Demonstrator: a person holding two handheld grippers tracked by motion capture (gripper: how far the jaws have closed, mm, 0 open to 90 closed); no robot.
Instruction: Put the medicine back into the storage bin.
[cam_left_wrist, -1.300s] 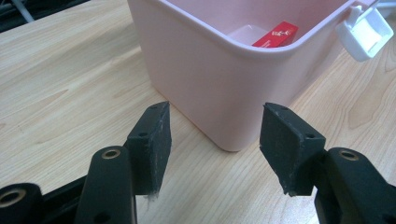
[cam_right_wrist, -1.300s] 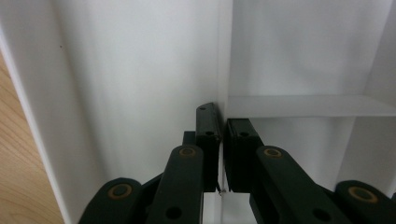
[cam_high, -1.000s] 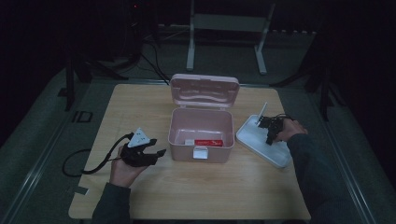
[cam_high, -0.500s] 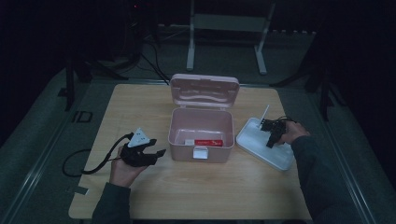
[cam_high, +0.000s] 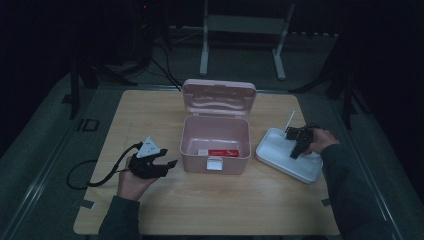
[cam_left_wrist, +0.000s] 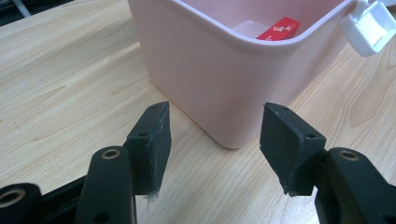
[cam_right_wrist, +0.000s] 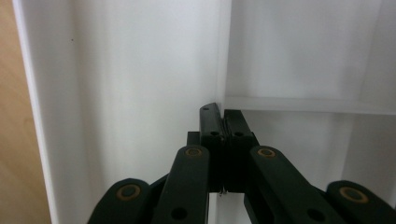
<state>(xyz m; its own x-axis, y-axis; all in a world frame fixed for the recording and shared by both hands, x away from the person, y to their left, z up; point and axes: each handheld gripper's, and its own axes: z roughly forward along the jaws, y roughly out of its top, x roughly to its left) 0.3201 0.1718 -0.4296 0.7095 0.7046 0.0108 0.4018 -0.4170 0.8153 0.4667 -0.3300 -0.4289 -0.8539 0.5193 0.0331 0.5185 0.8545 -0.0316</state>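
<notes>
A wooden table (cam_high: 260, 210) stands on a dark floor (cam_high: 45, 150). Behind it is a grey metal stand (cam_high: 245, 30) and black cables (cam_high: 165, 70).

A pink plastic storage box (cam_high: 215, 145) stands near the middle of the wooden surface (cam_high: 150, 107) with its hinged lid (cam_high: 219, 97) raised upright at the far side and a white latch (cam_high: 215, 163) hanging at its near wall; a red packet (cam_left_wrist: 279, 28) lies flat on its floor. Just right of the box, apart from it, a white divided tray (cam_high: 280, 160) lies at an angle on the surface, and the right gripper (cam_right_wrist: 223, 116), its jaws pressed together, points down inside it beside a thin partition wall (cam_right_wrist: 223, 51).
</notes>
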